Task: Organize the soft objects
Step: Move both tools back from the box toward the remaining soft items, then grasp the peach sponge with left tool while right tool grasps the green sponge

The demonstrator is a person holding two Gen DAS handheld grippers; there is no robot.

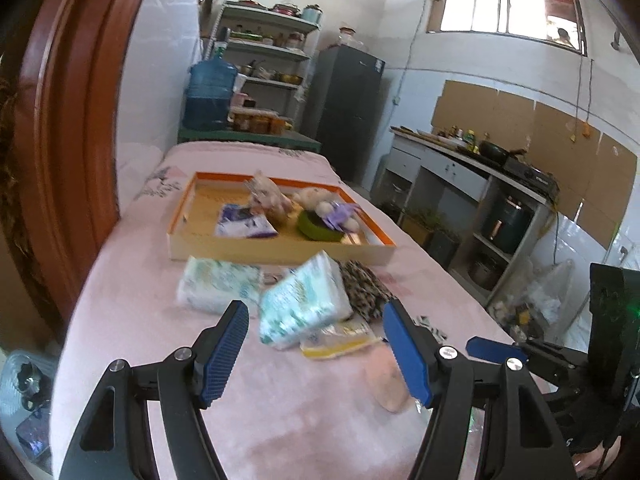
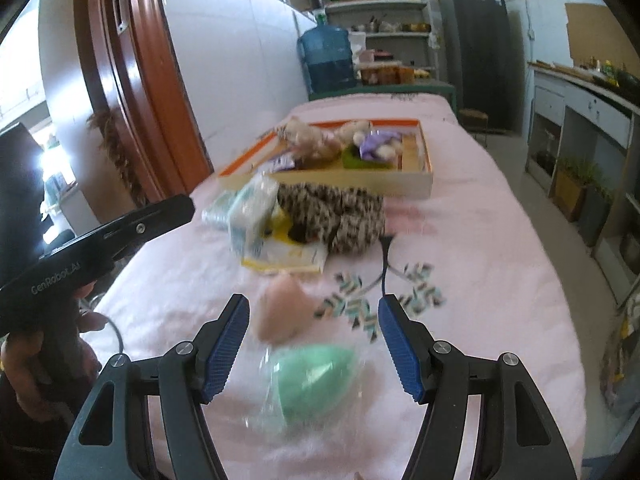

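Note:
An orange-rimmed tray (image 1: 280, 246) (image 2: 424, 184) on the pink-covered table holds plush toys (image 1: 320, 200), a green pad and a purple packet (image 1: 244, 222). In front of it lie two tissue packs (image 1: 304, 300) (image 1: 218, 286), a leopard-print cloth (image 1: 366, 288) (image 2: 340, 216), a yellow packet (image 1: 340, 342) (image 2: 288, 256), a pink sponge (image 1: 388, 384) (image 2: 278, 308) and a green sponge in clear wrap (image 2: 316, 376). My left gripper (image 1: 316, 352) is open just before the tissue pack. My right gripper (image 2: 312, 348) is open over the green sponge.
The pink cover (image 1: 280, 420) has a snowflake print (image 2: 380, 296). A wooden door frame (image 1: 60, 140) stands at the left. A water jug (image 1: 210, 92), shelves (image 1: 268, 48) and a dark fridge (image 1: 348, 112) stand behind the table; a kitchen counter (image 1: 480, 168) runs along the right.

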